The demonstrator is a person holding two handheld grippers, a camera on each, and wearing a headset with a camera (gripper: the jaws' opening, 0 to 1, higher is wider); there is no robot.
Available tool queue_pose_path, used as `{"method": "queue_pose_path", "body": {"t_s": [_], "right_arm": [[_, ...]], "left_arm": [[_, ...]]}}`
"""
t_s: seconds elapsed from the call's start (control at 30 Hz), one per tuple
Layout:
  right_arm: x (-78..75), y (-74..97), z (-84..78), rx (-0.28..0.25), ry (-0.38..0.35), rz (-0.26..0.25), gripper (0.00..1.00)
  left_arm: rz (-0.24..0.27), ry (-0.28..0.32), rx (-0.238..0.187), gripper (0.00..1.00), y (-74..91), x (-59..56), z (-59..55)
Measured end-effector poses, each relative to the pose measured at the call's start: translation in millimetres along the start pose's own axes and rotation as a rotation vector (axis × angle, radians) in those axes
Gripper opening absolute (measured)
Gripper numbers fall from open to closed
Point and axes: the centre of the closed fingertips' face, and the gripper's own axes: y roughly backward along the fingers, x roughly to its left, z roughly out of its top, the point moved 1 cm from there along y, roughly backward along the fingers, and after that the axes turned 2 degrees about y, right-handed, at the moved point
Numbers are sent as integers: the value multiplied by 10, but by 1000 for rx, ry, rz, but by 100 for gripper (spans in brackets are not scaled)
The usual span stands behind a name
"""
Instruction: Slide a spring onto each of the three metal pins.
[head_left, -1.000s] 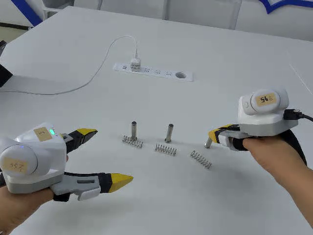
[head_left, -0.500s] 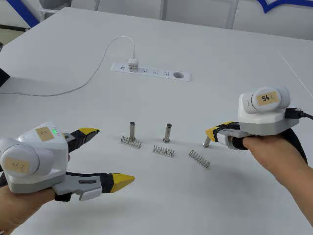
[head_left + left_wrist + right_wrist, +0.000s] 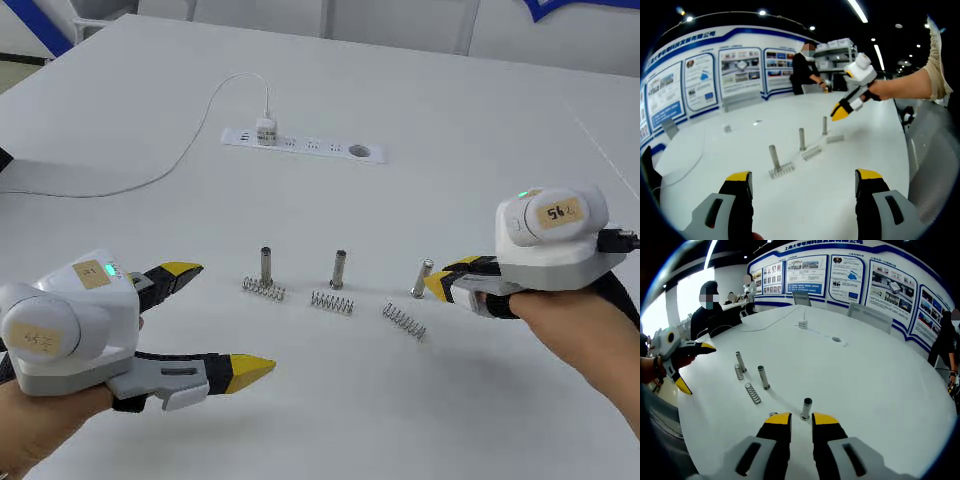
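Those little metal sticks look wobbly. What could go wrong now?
The right gripper's tips are right at the nearest pin, so a small nudge could tip it over. The spring beside it lies loose on the table and might roll or shoot away when pinched. The left gripper is wide open and far off, so it can't steady anything.

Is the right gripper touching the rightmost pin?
Cannot tell. In the right gripper view the rightmost pin stands at the gap between the jaw tips of the right gripper; the head view shows them close; neither shows contact or gap plainly.
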Motion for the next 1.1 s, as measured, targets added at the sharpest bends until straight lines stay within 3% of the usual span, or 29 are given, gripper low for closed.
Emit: {"method": "queue_pose_path", "body": {"t_s": [0.77,1.1], "right_arm": [[317,-136,-342,89,73,125,17],[354,-213,-483,137,81,148,17]], "left_arm": [[-1,0,3,85,0,-8,-2],[-2,2,6,85,-4,-12,-18]]}}
